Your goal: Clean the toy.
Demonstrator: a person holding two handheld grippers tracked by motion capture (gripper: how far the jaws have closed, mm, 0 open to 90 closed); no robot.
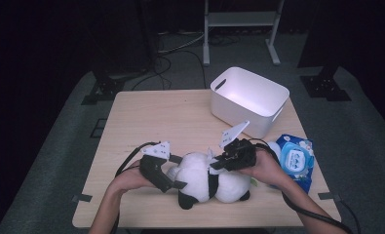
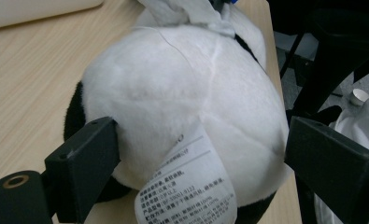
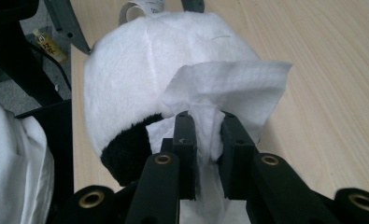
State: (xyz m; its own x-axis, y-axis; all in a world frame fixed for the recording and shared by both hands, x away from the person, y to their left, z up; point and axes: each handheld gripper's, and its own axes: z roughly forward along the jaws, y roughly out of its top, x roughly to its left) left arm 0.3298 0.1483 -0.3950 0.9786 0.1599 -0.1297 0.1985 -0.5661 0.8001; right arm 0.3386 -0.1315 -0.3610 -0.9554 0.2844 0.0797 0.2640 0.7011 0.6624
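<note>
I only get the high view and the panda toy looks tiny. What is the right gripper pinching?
Observer: The right gripper is shut on a white wipe, which lies against the plush panda.
Operator: Is the left gripper squeezing the panda?
Observer: The left gripper has its jaws wide, one on each side of the panda's white body; whether they press in I cannot tell.
Operator: Is there anything on the panda I can't see?
Observer: Yes, a printed fabric label hangs from its seam, between the left gripper's jaws.
</note>
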